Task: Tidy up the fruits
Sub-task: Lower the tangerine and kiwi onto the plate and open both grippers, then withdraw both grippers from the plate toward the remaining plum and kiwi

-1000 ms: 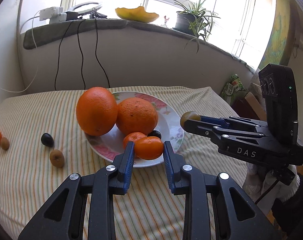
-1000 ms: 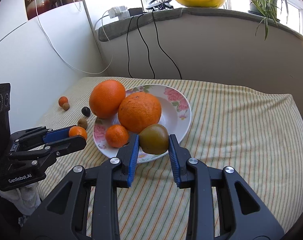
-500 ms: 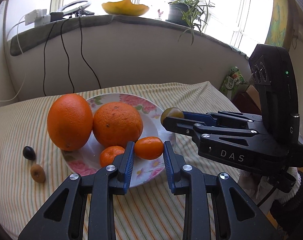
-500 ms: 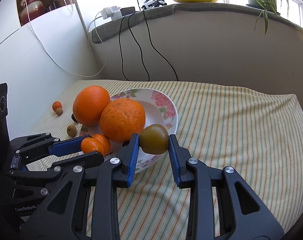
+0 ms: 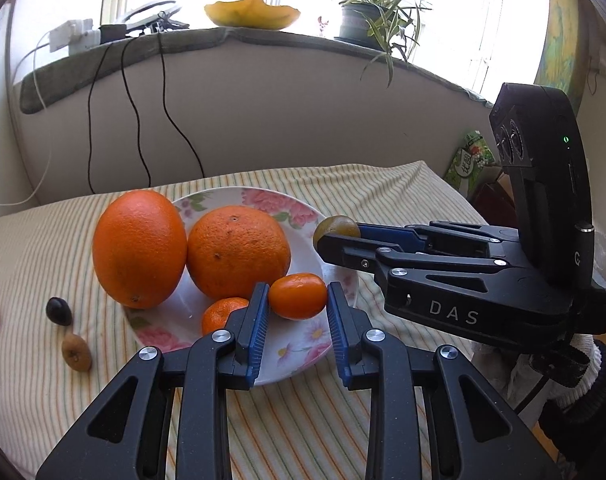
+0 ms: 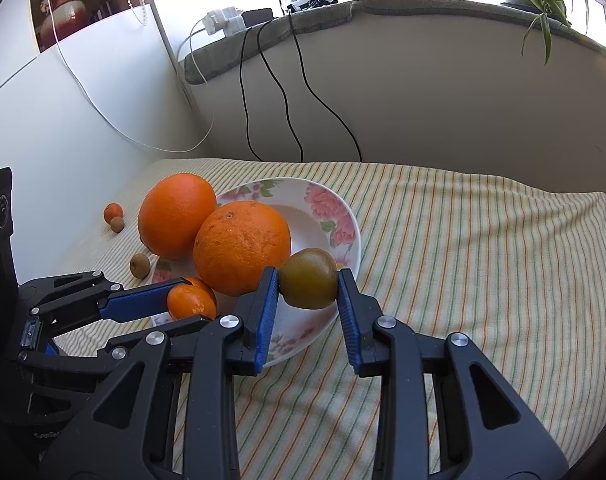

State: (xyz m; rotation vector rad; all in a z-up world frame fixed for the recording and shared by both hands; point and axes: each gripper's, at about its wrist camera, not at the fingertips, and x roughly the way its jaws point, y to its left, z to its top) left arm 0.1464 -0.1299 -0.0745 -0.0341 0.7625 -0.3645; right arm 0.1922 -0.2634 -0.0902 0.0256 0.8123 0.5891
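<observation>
Two big oranges [image 5: 191, 248] and a small mandarin [image 5: 223, 314] already sit on the flowered plate [image 5: 303, 354] just ahead of both grippers. The left gripper [image 5: 297, 312] is clamped on a glossy orange mandarin [image 5: 297, 295], the right gripper [image 6: 307, 292] on a dull green-brown fruit [image 6: 307, 278], both over the plate's near side. Small fruits [image 5: 69, 334] beyond the left gripper's left remain on the cloth [image 6: 483, 260].

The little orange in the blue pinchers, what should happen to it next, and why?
Probably lower it a bit and let go. The left gripper is shut on the small mandarin, which hangs above a bare patch of the flowered plate, beside the two big oranges. The right gripper likewise holds a greenish-brown fruit over the plate.
</observation>
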